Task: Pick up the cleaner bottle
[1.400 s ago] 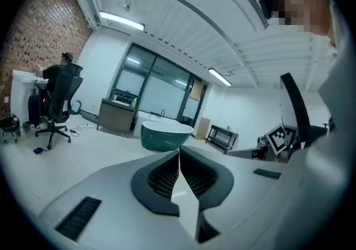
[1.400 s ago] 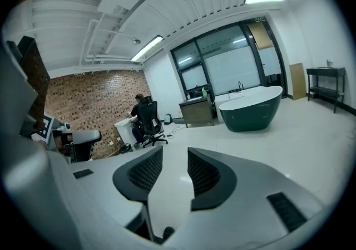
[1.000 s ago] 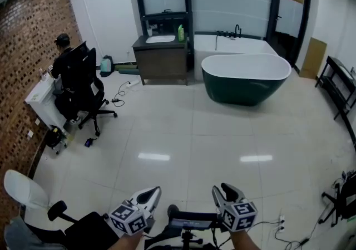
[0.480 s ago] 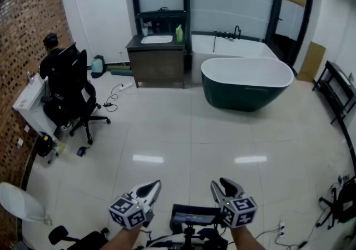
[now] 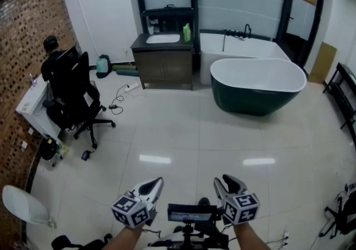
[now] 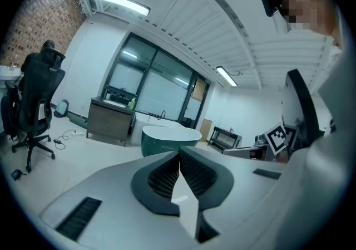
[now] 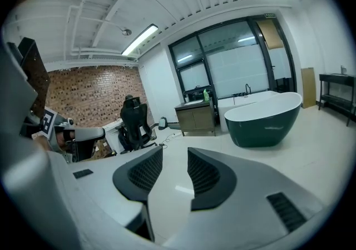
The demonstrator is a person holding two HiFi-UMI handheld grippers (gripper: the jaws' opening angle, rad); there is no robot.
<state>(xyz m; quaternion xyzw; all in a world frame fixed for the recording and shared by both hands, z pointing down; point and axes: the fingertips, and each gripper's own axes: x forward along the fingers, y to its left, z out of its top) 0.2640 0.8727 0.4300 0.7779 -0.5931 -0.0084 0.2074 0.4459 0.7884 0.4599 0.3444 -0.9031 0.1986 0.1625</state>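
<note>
The cleaner bottle (image 5: 187,33) is small and green and stands on the dark vanity (image 5: 164,65) beside the basin, far across the room. It also shows as a tiny green shape in the left gripper view (image 6: 132,103) and the right gripper view (image 7: 206,96). Both grippers are held low in front of me, far from it. My left gripper (image 5: 155,185) (image 6: 179,157) has its jaws closed together with nothing between them. My right gripper (image 5: 225,182) (image 7: 174,161) stands open, showing bare floor through the gap.
A dark green bathtub (image 5: 258,84) stands right of the vanity. A person sits in a black office chair (image 5: 72,93) at a white desk on the left, with cables (image 5: 119,96) on the floor nearby. A black rack (image 5: 345,90) lines the right wall. A white seat (image 5: 22,204) is at lower left.
The whole view has advanced across the floor; the vanity and tub sit a little further right in the picture and look slightly nearer. Both grippers keep their places at the bottom of the view.
</note>
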